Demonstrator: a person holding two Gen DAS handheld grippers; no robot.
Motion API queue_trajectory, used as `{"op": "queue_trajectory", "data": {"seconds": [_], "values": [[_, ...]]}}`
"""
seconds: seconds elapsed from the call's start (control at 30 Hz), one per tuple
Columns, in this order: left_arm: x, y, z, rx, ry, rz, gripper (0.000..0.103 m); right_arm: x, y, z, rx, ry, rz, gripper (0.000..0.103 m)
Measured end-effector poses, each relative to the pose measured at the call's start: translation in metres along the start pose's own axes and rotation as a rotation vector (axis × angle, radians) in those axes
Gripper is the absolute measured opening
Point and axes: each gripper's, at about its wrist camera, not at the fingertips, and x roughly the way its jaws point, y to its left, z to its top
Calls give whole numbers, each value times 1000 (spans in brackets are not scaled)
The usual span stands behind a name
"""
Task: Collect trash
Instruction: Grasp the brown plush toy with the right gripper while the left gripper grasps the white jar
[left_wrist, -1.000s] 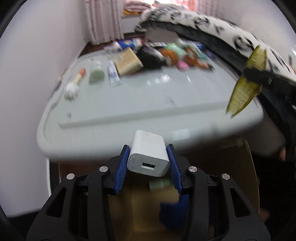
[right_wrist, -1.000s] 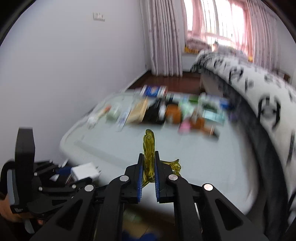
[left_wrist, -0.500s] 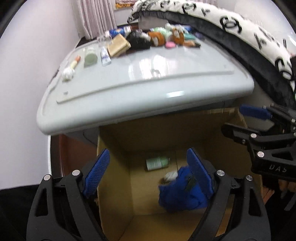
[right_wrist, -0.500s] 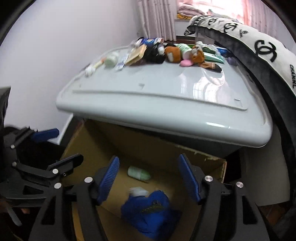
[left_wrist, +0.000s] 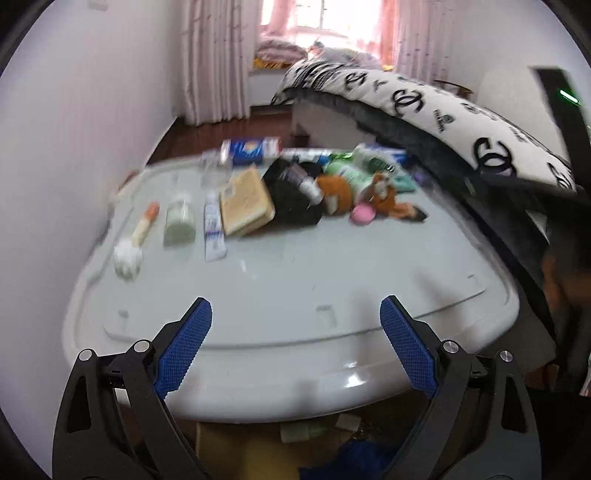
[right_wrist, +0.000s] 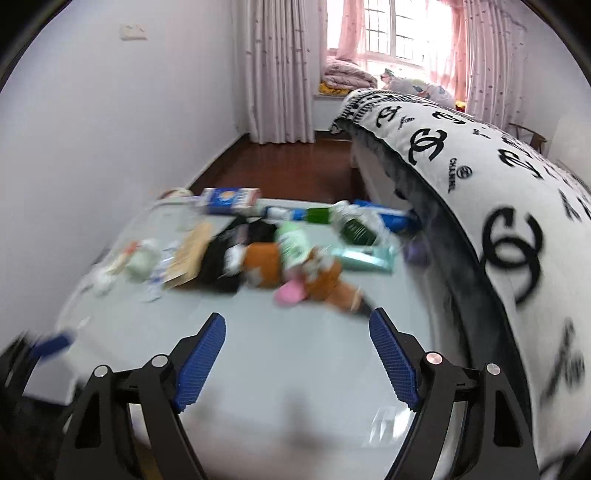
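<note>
My left gripper (left_wrist: 295, 321) hangs over the near edge of a grey plastic lid (left_wrist: 295, 280), its jaws opening wide with nothing between them. Below that edge shows a cardboard box (left_wrist: 229, 443) holding a green tube (left_wrist: 303, 432) and blue cloth (left_wrist: 354, 458). Trash lies in a row at the lid's far end: a tan pad (left_wrist: 245, 199), a black bag (left_wrist: 291, 192), an orange plush toy (left_wrist: 343, 192), a pink disc (left_wrist: 364, 214), a white tube (left_wrist: 214, 229). My right gripper (right_wrist: 297, 332) is over the lid too, jaws opening and empty, with the plush toy (right_wrist: 325, 280) just ahead.
A bed with a white logo-print cover (right_wrist: 498, 206) runs along the lid's right side. A white wall (left_wrist: 74, 147) borders the left. Dark wood floor (right_wrist: 288, 170) and curtains lie beyond. The left gripper's blue fingertip (right_wrist: 51, 345) shows at the right wrist view's left edge.
The left gripper held a white charger and the right a yellow wrapper; both opened over the box and let them go. Both have now swung up from the box to face the lid.
</note>
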Motion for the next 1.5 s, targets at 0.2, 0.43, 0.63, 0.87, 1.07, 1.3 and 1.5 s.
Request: {"op": "queue_trajectory", "data": {"seconds": [0.2, 0.43, 0.63, 0.87, 1.07, 1.3, 1.5], "values": [[19, 4, -11, 12, 96, -10, 90, 102, -21, 22, 45, 104, -23, 79], [27, 17, -12, -54, 147, -40, 90, 169, -19, 24, 15, 201, -63, 25], [29, 15, -8, -48, 127, -32, 90, 154, -8, 26, -58, 164, -123, 16], [49, 35, 50, -18, 24, 169, 90, 68, 7, 39, -87, 50, 2, 16], [106, 70, 97, -72, 13, 238, 89, 9, 35, 31, -107, -6, 104, 17], [153, 118, 97, -230, 78, 274, 87, -17, 61, 19, -165, -34, 153, 17], [165, 135, 94, -234, 82, 311, 42, -5, 67, 16, -153, -1, 185, 17]]}}
